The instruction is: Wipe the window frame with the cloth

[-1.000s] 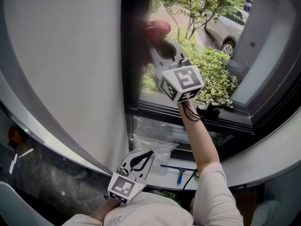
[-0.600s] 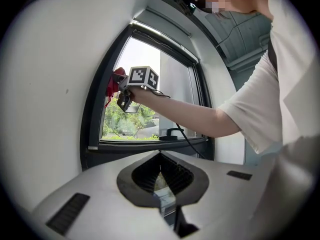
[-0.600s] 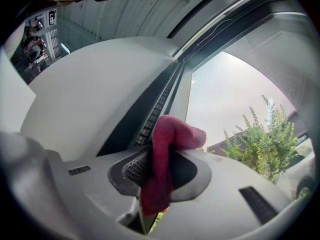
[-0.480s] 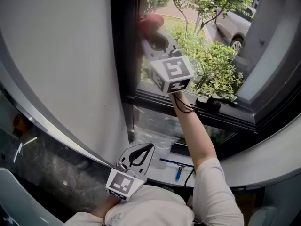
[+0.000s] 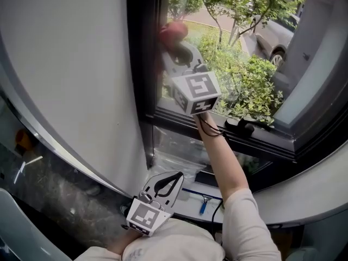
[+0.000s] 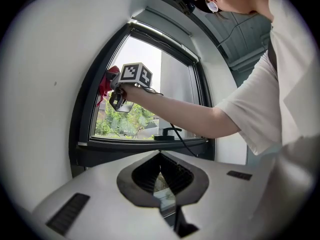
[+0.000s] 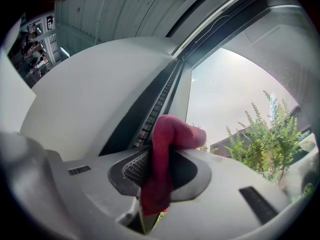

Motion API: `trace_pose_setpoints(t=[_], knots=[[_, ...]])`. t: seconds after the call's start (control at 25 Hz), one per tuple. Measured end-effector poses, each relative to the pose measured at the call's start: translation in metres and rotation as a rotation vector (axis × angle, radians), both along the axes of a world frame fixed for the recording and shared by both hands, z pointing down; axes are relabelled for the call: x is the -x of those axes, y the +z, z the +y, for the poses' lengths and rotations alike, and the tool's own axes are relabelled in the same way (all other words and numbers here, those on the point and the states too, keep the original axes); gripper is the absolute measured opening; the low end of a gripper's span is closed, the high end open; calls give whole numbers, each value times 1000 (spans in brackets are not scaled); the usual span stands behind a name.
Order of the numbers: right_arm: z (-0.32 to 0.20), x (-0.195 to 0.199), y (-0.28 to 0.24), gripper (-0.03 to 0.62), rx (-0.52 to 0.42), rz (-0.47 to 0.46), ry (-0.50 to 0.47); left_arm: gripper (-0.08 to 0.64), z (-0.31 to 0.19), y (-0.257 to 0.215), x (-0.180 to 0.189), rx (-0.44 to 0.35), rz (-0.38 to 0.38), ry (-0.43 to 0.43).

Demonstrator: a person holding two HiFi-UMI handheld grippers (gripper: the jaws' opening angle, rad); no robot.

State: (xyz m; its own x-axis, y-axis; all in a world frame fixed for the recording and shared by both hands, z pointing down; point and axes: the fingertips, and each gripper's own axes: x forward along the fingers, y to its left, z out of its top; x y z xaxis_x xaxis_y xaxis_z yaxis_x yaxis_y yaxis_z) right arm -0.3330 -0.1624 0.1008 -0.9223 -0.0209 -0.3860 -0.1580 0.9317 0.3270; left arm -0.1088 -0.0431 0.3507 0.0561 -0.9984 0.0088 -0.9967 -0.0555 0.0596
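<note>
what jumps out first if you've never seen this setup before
The red cloth stands out most, clamped in the right gripper and held high against the dark left upright of the window frame. Next comes the bright green shrubbery outside the glass. The left gripper hangs low by the person's body, jaws together on nothing.

Street-side room: dark window frame (image 5: 142, 64), shrubs (image 5: 255, 88), parked car (image 5: 272, 34) outside.

Red cloth (image 5: 174, 31) blurred at the window frame (image 5: 142, 64), blue-handled item (image 5: 203, 205) too small to tell
</note>
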Motion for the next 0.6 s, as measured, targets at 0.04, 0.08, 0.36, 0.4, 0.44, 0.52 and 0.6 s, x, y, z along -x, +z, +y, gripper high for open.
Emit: trace_pose_setpoints(t=[0.04, 0.08, 0.36, 0.4, 0.44, 0.52, 0.6], knots=[[0, 0, 1, 87, 0, 2, -4, 8, 0, -2, 0, -4, -2, 2], [0, 0, 2, 87, -2, 2, -7, 8, 0, -3, 0, -4, 0, 2], [-2, -1, 6, 87, 19, -16, -9, 9, 6, 1, 13, 23, -11, -8], [-2, -1, 8, 87, 22, -13, -10, 8, 6, 1, 14, 23, -10, -6], [-2, -1, 11, 87, 25, -8, -12, 8, 6, 1, 14, 21, -9, -3], [-1, 0, 16, 87, 29, -1, -16, 8, 5, 1, 13, 19, -7, 11], [-1, 0, 18, 87, 29, 2, -18, 9, 4, 1, 11, 19, -6, 28]])
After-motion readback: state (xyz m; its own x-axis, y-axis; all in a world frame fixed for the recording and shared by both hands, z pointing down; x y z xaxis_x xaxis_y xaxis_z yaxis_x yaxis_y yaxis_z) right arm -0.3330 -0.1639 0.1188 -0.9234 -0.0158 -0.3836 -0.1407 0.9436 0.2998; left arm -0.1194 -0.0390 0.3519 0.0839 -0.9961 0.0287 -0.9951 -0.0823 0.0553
